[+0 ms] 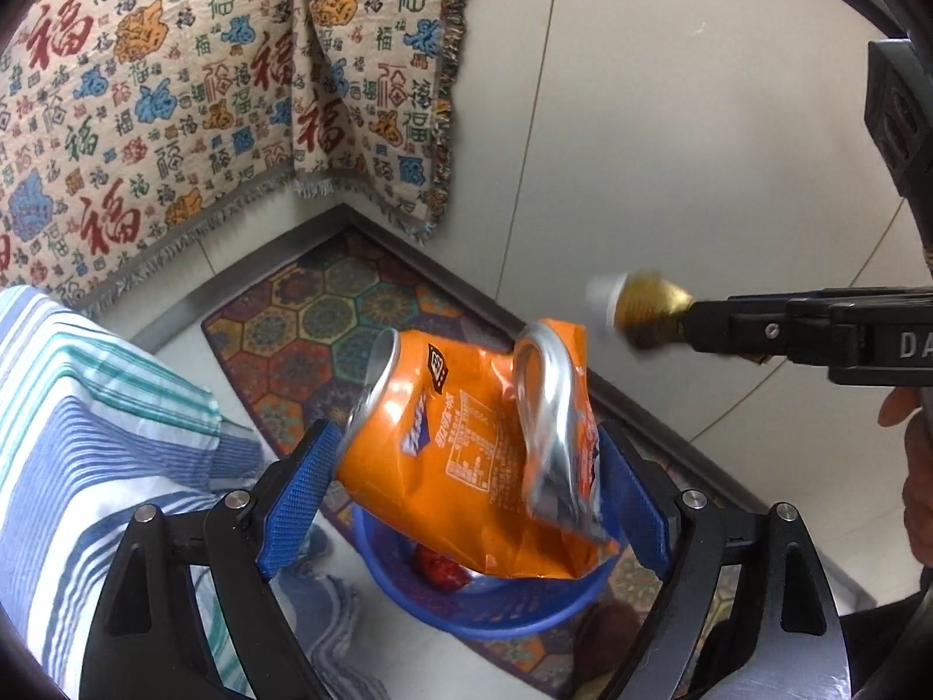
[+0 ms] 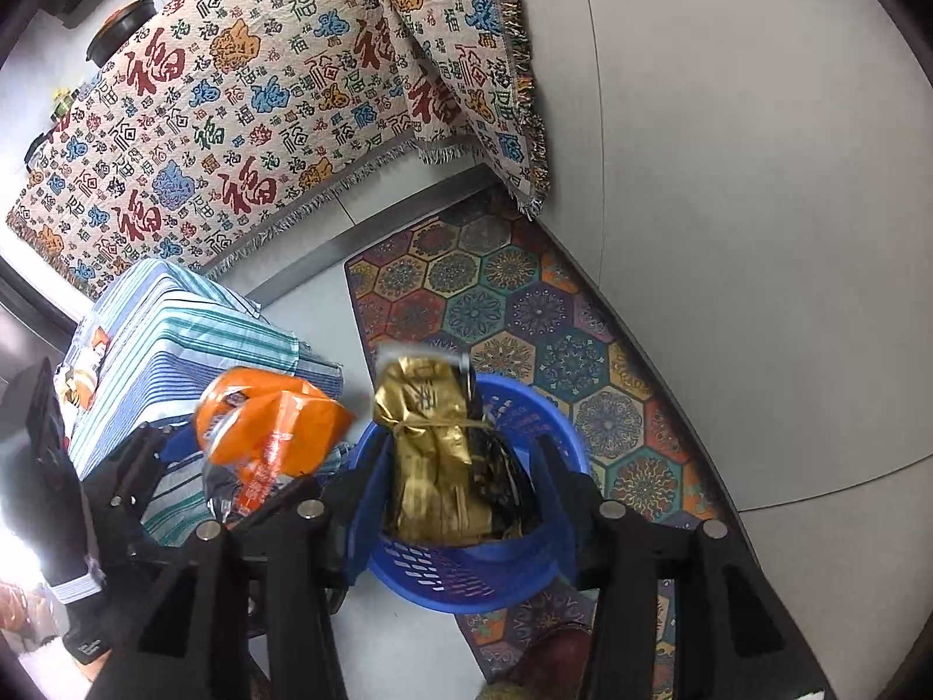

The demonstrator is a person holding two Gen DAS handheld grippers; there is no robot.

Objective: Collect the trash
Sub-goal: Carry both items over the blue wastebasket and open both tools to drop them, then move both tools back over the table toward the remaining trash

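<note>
— Pale glossy floor tiles are spreading out under us, and a woven cream throw with red and blue characters and a fringed hem is hanging behind. We are also seeing a hexagon-patterned mat, flat and many-coloured, running along the steel baseboard.

— And the basket?

— We are looking down at a round blue plastic basket with slotted walls, sitting partly on that mat. Something red is lying in its bottom in the left wrist view.

— What are we holding on the left?

— Our left gripper is standing wide, its ribbed blue pads flanking a crumpled orange snack bag with a shiny silver lining. The bag is hanging right above the basket; its left side is lying against the left pad, but we cannot tell whether the pads are pressing it.

— And the right?

— Our right gripper is pointing into the basket with a creased gold foil packet, tied with a thin gold band, between its blue pads. Its jaws are standing partly apart, and we cannot tell whether they are gripping the packet.

— Anything beside us?

— A striped blue, white and teal cloth is draping softly over something boxy to the left of the basket.
</note>
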